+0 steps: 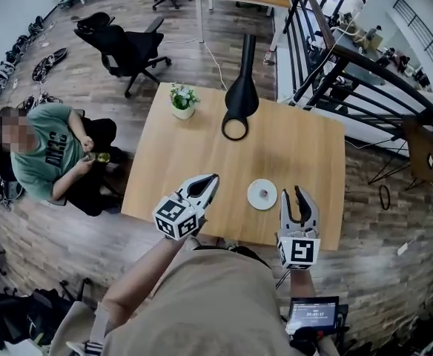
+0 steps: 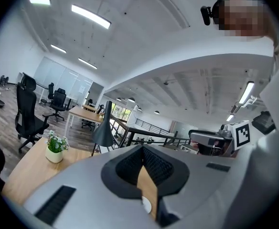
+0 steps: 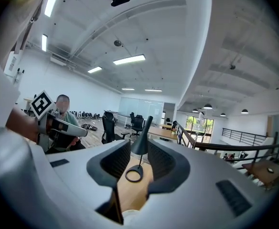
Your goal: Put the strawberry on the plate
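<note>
A wooden bench (image 1: 202, 162) fills the middle of the head view, with a black lamp (image 1: 240, 95) at its far side and a potted plant (image 1: 183, 101) left of the lamp. The 2 claws hang over the near edge. The left claw (image 1: 213, 178) has its tips together, with nothing held. The right claw (image 1: 291, 193) has its jaws apart and empty, just right of a small white plate (image 1: 253, 200). The strawberry is too small to be sure of: only a pinkish speck (image 1: 262, 192) shows at the plate's middle.
</note>
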### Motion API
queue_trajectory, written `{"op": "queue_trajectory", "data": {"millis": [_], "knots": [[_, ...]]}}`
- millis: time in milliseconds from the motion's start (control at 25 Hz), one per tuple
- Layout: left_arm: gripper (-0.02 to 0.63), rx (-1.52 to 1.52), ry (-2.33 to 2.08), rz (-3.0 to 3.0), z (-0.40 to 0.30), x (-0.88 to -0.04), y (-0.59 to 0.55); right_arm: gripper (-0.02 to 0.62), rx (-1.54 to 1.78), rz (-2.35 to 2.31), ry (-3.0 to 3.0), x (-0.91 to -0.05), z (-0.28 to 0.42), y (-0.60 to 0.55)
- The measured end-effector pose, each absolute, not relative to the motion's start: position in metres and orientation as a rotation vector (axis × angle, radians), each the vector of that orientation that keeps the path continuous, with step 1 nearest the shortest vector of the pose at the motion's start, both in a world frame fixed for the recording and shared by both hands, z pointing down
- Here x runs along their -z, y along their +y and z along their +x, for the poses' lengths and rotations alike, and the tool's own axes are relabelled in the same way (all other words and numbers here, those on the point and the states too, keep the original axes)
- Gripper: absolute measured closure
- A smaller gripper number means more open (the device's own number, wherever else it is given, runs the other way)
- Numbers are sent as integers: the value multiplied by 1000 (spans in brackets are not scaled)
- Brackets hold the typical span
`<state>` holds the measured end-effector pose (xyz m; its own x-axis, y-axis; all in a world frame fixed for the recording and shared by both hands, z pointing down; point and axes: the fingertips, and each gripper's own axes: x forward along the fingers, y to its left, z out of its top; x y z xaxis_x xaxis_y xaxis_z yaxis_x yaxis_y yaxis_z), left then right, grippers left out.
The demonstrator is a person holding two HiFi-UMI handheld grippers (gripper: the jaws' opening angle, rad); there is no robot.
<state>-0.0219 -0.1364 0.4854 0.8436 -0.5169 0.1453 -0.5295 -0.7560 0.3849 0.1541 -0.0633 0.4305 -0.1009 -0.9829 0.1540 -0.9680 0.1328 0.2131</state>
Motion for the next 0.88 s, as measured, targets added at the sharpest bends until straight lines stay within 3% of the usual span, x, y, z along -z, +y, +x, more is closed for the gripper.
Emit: {"op": "queue_trajectory", "data": {"millis": [600,880], "knots": [[601,-68,-761,2614,-40,-483,-125,491,119,1885,-2182,-429,122,-63],[601,-54,-706,2611,-4,-485,-119,508,117,1900,-2122,-426,154,-52]]}}
